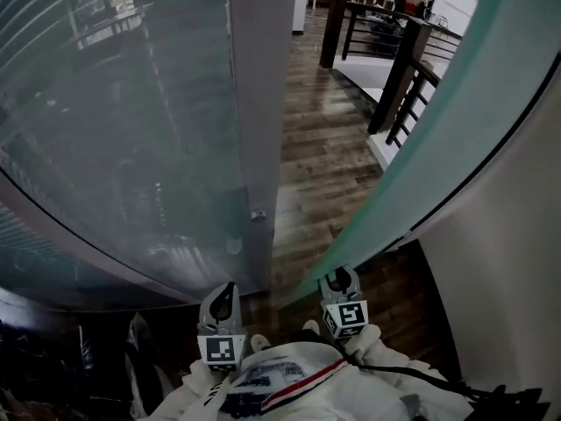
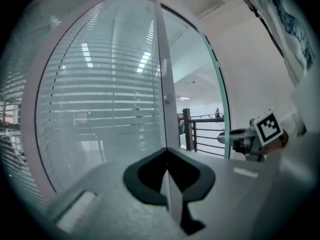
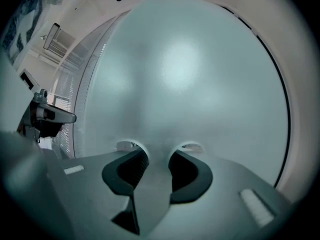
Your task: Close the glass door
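Head view: the glass door, a frosted pane with a green-tinted free edge, stands ajar, and wood floor shows through the opening beside that edge. Across the opening from the door stands a striped glass panel with a metal stile; a small latch fitting sits on the stile. On the door's other side a white wall runs along it. A dark railing stands beyond the door's edge. The right gripper is at the foot of the door, just beside its green edge. The left gripper is below the stile, across the opening from the door. This view does not show how either pair of jaws stands. The right gripper view supplies that. Its jaws stand partly apart with nothing clamped between them. Their tips are right at the frosted face, where faint halos show around them; actual contact cannot be confirmed. The left gripper view shows its jaws brought together and empty. They point at the stile, with the door's green edge further off. Only this view shows the panel's stripes at full height.
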Available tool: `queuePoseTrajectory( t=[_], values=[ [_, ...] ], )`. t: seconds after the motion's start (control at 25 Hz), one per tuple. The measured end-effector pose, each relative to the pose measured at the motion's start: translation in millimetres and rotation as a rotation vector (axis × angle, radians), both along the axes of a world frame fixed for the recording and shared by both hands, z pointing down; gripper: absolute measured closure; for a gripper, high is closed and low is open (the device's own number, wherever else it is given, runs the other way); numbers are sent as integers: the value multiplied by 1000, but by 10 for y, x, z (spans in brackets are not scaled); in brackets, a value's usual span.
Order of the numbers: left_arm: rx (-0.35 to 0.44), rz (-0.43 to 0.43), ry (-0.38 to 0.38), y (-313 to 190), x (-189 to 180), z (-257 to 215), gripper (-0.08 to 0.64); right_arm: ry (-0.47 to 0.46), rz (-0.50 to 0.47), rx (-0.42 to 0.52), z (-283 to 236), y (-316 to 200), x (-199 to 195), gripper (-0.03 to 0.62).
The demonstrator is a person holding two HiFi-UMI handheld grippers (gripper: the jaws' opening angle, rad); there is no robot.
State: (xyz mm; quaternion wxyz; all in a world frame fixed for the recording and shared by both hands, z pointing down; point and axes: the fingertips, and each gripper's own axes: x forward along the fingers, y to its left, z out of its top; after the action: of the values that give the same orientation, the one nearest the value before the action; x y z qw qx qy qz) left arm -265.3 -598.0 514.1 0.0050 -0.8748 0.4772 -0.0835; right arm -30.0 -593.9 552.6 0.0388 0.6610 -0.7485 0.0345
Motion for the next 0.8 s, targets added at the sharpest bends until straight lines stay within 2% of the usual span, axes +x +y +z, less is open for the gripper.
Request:
queuePoseTrajectory(
  t=[0.24, 0.52, 0.8],
  values=[
    [49, 14, 0, -11, 26, -146, 557, -18, 38, -13, 30, -218, 30, 469],
    [8, -62, -17, -117, -243, -41, 557, -17, 25, 14, -17, -359, -15, 466],
    [-20, -56, -29, -195, -219, 10, 557, -7, 54, 22, -10, -560, -9, 465]
  ],
)
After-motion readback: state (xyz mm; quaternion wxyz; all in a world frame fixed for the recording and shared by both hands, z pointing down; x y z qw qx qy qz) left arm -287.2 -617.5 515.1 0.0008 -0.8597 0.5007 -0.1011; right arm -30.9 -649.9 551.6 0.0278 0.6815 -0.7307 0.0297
